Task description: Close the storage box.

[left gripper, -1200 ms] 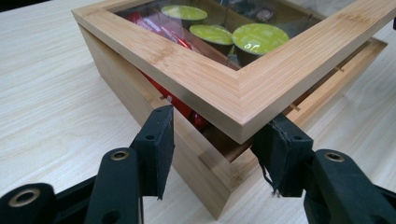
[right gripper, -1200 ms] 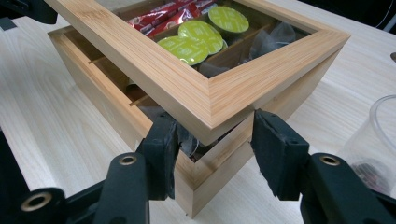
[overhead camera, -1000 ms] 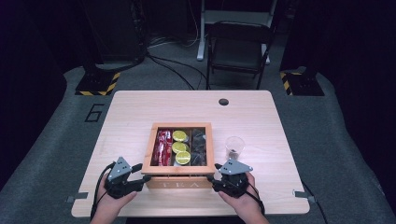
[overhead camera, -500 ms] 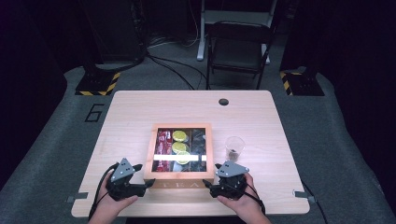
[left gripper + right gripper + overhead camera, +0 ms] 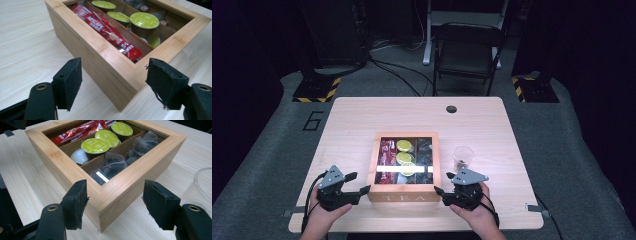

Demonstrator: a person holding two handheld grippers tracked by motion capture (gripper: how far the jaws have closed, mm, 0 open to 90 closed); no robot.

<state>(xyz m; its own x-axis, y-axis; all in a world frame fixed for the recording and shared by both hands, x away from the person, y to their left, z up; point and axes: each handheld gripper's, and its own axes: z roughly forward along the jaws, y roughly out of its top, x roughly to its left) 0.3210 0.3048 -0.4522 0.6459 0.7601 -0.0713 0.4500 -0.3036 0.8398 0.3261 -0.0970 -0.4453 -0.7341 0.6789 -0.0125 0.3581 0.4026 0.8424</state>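
Observation:
A wooden box marked TEA (image 5: 404, 196) sits at the table's near middle, its glass-paned lid lying flat. Through the pane I see red Nescafe sachets (image 5: 110, 32), green-topped capsules (image 5: 96, 145) and dark tea bags (image 5: 112, 162). My left gripper (image 5: 359, 183) is open at the box's front left corner (image 5: 125, 100), its pads on either side of the corner without touching. My right gripper (image 5: 443, 183) is open at the front right corner (image 5: 102, 217), also apart from the wood. A clear plastic cup (image 5: 463, 157) stands just right of the box.
The cup's rim (image 5: 200, 185) is close to my right gripper's outer finger. A cable hole (image 5: 451, 109) is at the table's far edge. A dark chair (image 5: 467, 50) and floor cables lie beyond. Bare tabletop stretches left and right of the box.
The lid seems to have settled flat, and a glare strip now crosses the glass. Both grippers stay at the front corners, shifted only slightly.

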